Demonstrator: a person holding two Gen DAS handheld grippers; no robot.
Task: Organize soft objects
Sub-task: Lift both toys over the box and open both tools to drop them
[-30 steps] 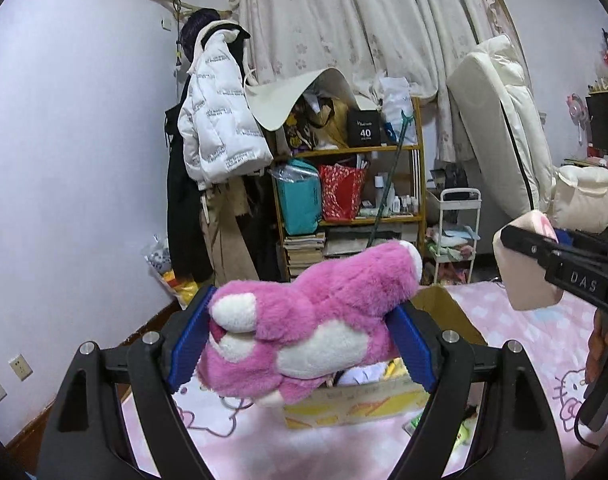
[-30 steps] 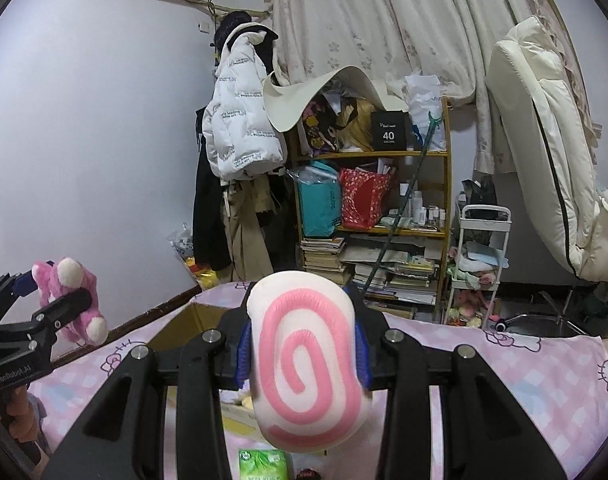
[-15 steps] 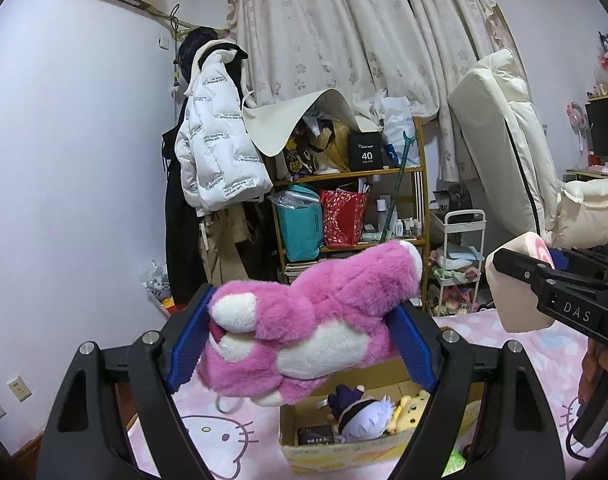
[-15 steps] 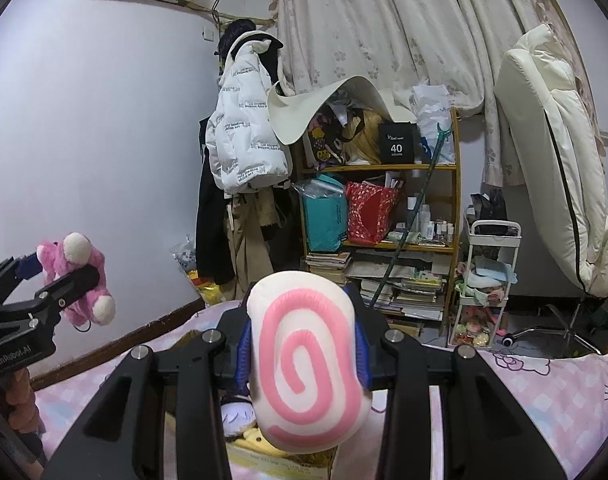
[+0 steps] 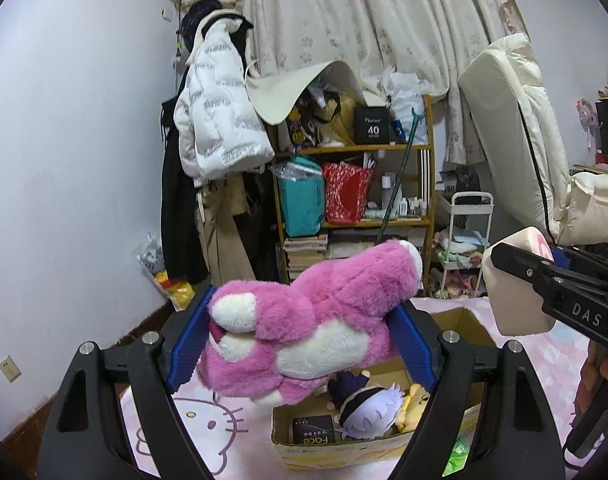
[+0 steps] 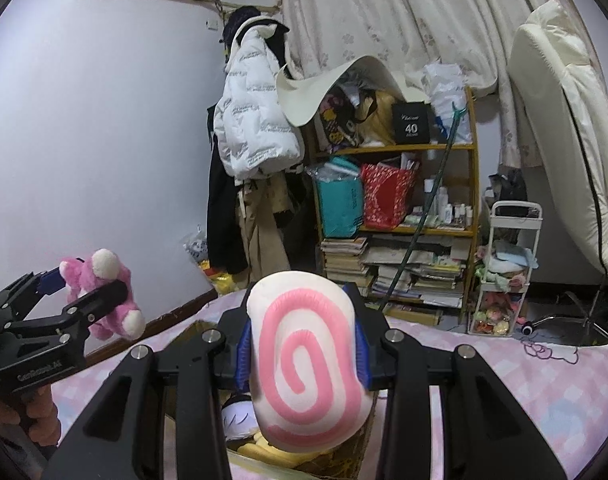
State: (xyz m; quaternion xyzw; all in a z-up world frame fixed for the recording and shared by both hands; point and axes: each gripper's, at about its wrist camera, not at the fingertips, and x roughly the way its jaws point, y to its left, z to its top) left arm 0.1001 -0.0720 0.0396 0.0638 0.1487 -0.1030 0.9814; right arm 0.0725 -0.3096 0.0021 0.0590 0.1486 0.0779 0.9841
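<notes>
Squeezing a fluffy pink and white plush bear (image 5: 316, 320) in the lower middle, the left gripper (image 5: 304, 340) hangs over an open cardboard box (image 5: 384, 444) (toys inside), while the right gripper (image 6: 304, 344), low in its frame, pinches a cream pillow with a pink swirl (image 6: 308, 364).

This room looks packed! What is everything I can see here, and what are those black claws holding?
Plush bear: one, pink and white, clamped in the left claw.
Swirl cushion: one, cream with a pink spiral, clamped in the right claw.
Cardboard box: one, brown, open on the bed, below the bear.
Doll: one, pale purple hair, inside the box.
Bedsheet: one, pink with cat faces.
Jacket: one, white, hanging by the wall.
Shelf: one, wooden, cluttered.
Left gripper: black, blue pads.
Right gripper: black, blue pads.
</notes>
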